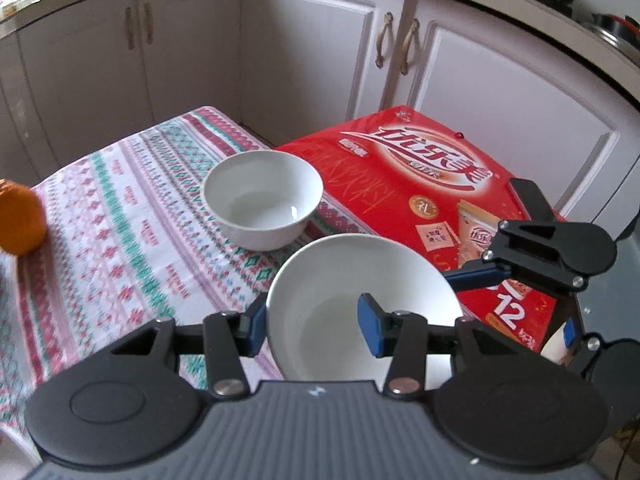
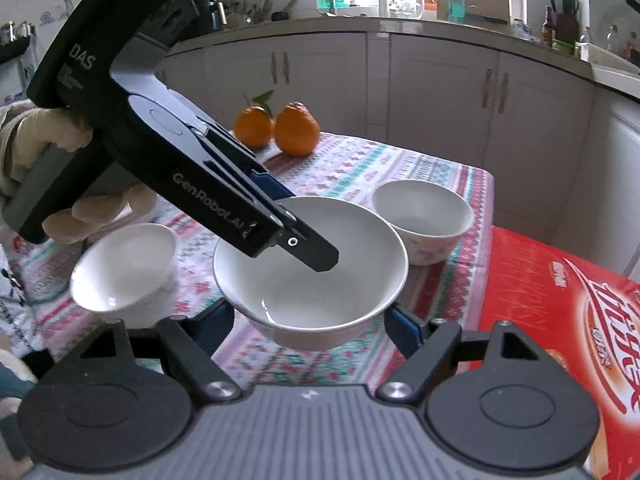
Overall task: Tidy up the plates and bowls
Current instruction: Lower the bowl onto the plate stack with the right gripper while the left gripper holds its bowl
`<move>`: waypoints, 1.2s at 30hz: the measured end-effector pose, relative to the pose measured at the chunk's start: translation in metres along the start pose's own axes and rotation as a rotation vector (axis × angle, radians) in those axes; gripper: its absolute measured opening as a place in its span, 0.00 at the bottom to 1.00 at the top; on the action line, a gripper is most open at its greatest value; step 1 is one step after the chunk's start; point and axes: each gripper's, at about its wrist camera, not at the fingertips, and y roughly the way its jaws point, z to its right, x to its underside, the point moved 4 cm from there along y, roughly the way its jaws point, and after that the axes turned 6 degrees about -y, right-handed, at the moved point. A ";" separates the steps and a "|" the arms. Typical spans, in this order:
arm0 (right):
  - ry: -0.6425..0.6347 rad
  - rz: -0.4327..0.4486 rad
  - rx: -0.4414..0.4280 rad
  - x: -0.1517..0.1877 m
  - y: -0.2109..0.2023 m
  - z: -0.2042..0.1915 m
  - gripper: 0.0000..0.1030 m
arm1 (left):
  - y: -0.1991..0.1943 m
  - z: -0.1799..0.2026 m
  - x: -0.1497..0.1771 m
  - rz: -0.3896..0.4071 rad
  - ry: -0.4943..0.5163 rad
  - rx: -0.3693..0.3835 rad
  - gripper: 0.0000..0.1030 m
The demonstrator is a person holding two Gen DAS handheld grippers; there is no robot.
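Between left gripper [image 1: 316,322] jaws: bowl [image 1: 362,312] rim, pinched. Right gripper [image 2: 308,322] jaws wide, loose. Other bowls [image 2: 422,220] unstacked.

Three white bowls seen on patterned tablecloth [image 2: 360,168], all upright, empty. Middle bowl [image 2: 310,272] gripped at rim, slightly tilted. Second bowl [image 2: 422,220] set behind it, near table edge. Third bowl [image 2: 124,268] tilted, blurred, at left.
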 end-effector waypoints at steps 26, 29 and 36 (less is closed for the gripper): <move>-0.103 -0.023 -0.195 -0.034 0.018 -0.109 0.83 | -0.102 -0.051 0.080 0.064 -0.128 -0.130 0.44; -0.107 -0.036 -0.203 -0.034 0.021 -0.113 0.83 | -0.101 -0.055 0.086 0.059 -0.140 -0.128 0.44; -0.115 -0.065 -0.211 -0.033 0.031 -0.118 0.83 | -0.095 -0.063 0.095 0.049 -0.163 -0.128 0.44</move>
